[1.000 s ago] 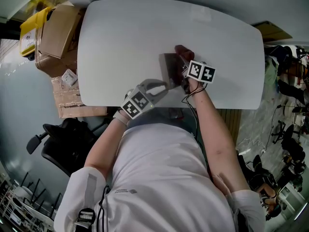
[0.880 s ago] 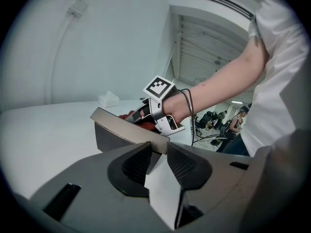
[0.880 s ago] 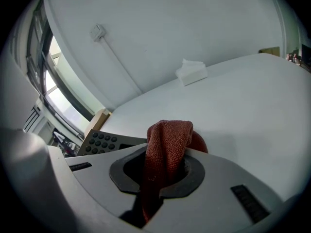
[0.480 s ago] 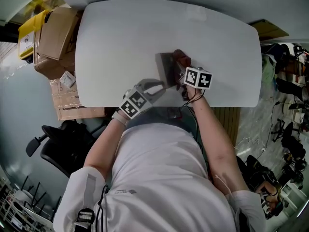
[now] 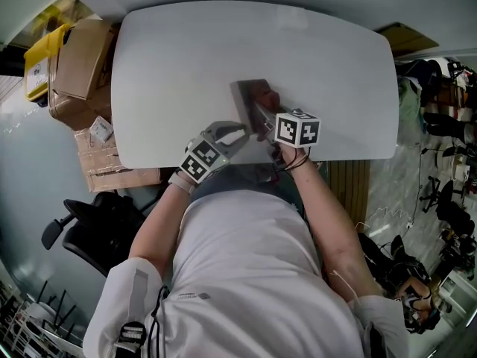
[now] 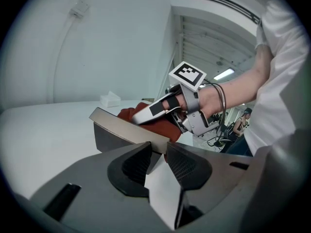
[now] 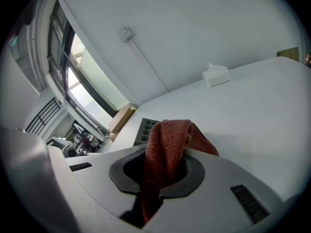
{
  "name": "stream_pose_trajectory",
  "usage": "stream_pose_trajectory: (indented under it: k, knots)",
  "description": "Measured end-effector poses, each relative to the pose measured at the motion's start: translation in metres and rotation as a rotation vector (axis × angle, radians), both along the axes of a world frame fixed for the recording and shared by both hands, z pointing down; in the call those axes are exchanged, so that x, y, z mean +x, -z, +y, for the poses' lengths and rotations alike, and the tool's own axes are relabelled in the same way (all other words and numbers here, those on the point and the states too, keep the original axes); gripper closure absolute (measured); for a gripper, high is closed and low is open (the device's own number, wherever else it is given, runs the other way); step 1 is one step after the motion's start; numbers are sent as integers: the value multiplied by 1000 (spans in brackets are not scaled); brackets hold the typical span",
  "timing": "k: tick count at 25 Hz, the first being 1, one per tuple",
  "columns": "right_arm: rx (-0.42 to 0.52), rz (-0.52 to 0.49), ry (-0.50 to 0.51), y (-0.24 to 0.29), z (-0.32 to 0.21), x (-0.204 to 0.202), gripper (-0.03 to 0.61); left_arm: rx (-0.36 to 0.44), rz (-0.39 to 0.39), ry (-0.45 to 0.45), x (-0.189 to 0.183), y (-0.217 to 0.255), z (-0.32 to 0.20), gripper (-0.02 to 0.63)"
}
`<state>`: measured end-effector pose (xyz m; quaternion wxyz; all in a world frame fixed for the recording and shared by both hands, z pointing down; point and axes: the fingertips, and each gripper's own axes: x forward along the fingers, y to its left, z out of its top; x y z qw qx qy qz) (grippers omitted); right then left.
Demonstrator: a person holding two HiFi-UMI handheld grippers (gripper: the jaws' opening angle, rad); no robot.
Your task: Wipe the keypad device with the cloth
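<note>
The dark grey keypad device (image 5: 246,95) lies on the white table (image 5: 171,66), near its front edge. My left gripper (image 5: 250,131) is shut on the device's near edge; in the left gripper view (image 6: 156,153) its jaws pinch the thin plate (image 6: 114,126). My right gripper (image 5: 268,114) is shut on a red cloth (image 5: 267,98) and rests it on the device's right side. In the right gripper view (image 7: 163,166) the cloth (image 7: 167,144) bulges up between the jaws, with the keypad's buttons (image 7: 146,128) just beyond. The left gripper view also catches the cloth (image 6: 163,128).
A white tissue box (image 7: 215,74) sits far back on the table. Cardboard boxes (image 5: 78,54) and a yellow bin (image 5: 36,62) stand on the floor to the left. A black office chair (image 5: 97,222) is at the lower left. Cluttered workstations (image 5: 440,88) fill the right.
My right gripper has drawn the red cloth along the keypad device toward the near edge of the table. The left gripper has kept its hold on the device.
</note>
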<state>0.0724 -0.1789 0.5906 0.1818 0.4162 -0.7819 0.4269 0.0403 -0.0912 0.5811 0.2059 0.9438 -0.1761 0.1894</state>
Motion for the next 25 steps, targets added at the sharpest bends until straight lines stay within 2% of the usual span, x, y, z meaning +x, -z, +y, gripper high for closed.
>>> stream_pose_trajectory:
  k: [6,9,13,17,25]
  knots:
    - [22,-46,56,19,14,-18,525,-16,3,24,0,5,0,502]
    - [41,-90,34,31,18,-19,525,-34,12,46,0,7,0,500]
    - [170,-116,-54,63,15,-8,525,-65,26,77,-4,11,0,502]
    - [265,-112,-66,90,20,1,525,-80,85,113,-9,28,-1,502]
    - [422,-103,-139,143,37,29,525,39,119,216,-18,84,-5,514]
